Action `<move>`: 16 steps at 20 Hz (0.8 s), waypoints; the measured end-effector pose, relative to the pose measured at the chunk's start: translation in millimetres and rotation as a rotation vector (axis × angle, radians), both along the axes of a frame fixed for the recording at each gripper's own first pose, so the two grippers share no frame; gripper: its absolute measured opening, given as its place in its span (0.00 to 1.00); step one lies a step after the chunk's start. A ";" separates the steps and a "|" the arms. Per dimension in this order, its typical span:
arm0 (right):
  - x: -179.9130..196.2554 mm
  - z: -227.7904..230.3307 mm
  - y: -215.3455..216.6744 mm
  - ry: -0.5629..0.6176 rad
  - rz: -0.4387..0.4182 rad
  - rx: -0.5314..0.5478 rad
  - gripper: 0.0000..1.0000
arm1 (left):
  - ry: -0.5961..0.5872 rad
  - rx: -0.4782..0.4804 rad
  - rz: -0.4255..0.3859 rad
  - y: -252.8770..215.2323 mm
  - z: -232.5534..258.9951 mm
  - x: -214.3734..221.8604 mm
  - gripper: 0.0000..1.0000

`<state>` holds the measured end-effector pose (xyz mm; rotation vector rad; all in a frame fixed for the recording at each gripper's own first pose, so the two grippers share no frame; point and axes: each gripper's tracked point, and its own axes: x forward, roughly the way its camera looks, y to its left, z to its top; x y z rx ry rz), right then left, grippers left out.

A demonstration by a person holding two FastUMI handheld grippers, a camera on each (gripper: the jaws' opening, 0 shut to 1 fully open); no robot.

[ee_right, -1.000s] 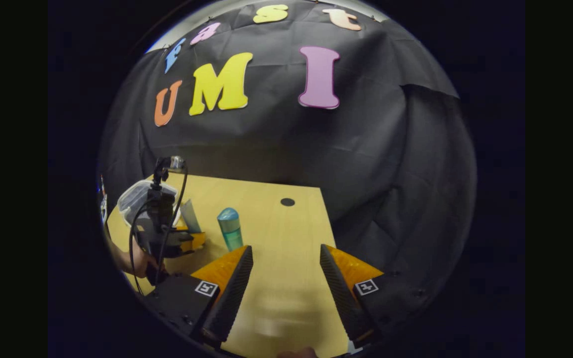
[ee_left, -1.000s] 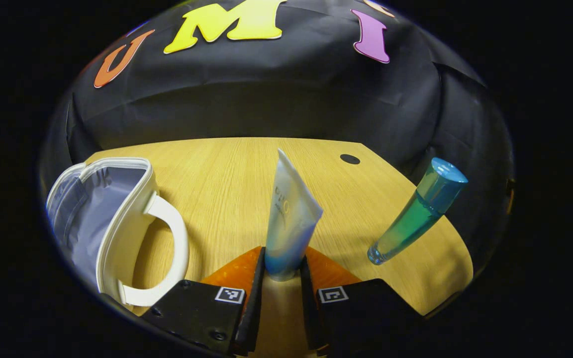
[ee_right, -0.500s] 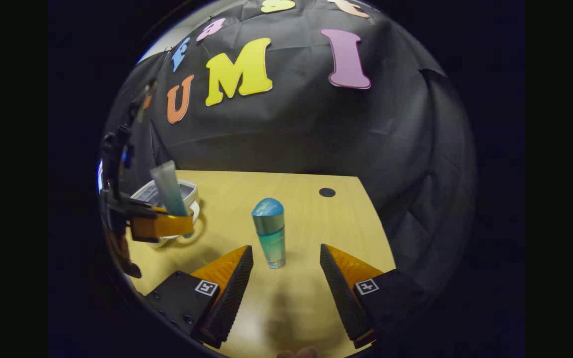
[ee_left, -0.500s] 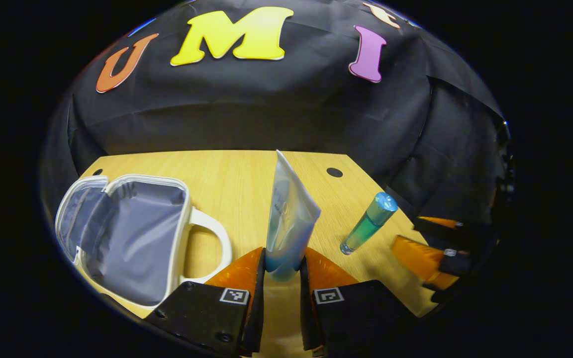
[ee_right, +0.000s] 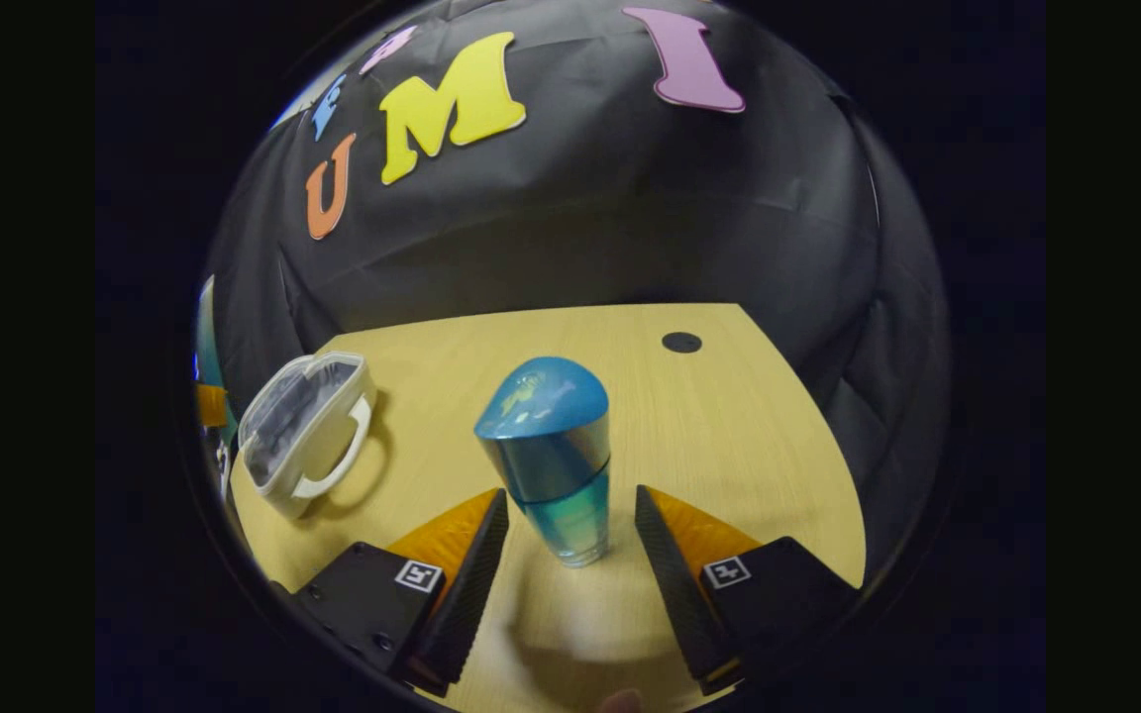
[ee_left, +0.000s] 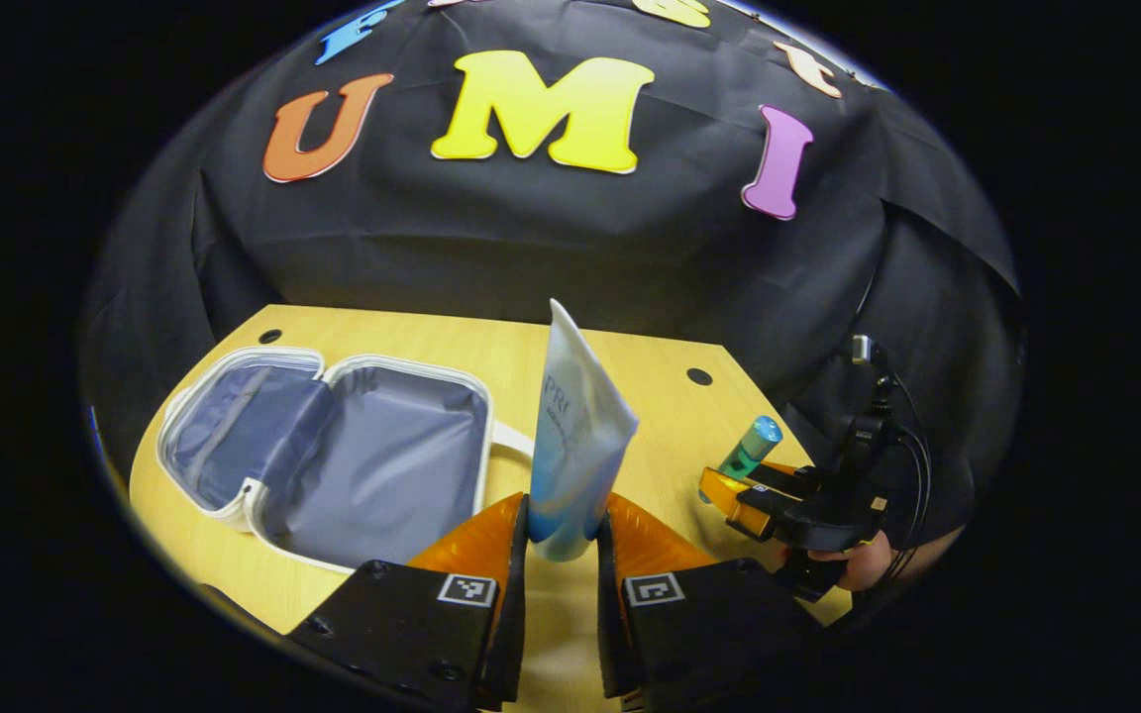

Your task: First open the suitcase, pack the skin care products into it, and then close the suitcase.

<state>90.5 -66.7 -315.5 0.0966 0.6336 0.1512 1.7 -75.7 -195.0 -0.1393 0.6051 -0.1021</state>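
The left tool point(ee_left: 561, 530) is gripping a pale squeeze tube point(ee_left: 575, 436) by its lower end, holding it upright just beside the open white suitcase point(ee_left: 333, 456) lying on the bench point(ee_left: 620, 361). The right tool point(ee_right: 570, 540), spread wide, is straddling a standing teal bottle point(ee_right: 551, 456). An uneven squeeze could be tipping the top-heavy bottle; the soft tube may be slipping.

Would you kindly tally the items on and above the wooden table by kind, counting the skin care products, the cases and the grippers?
Skin care products: 2 (pale blue-and-white squeeze tube, blue-green bottle with rounded blue cap)
Cases: 1 (open white suitcase with grey lining)
Grippers: 2 (left gripper, right gripper)
Total: 5
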 end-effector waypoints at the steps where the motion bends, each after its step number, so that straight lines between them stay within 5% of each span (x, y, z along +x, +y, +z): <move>1: 2.7 -0.8 -0.8 -0.002 -0.009 -0.001 0.71 | 0.002 0.005 0.017 10.7 2.9 -4.3 0.33; 4: 11.5 -7.1 -1.2 0.025 -0.032 0.006 0.61 | 0.021 0.010 0.069 42.8 3.0 -14.6 0.33; 8: 7.4 -3.3 -9.7 0.052 -0.073 -0.028 0.36 | 0.040 0.020 0.107 87.3 0.6 -20.2 0.33; 16: -49.3 78.7 8.7 0.041 -0.037 0.015 0.34 | 0.116 0.099 0.026 147.2 -41.5 3.6 0.33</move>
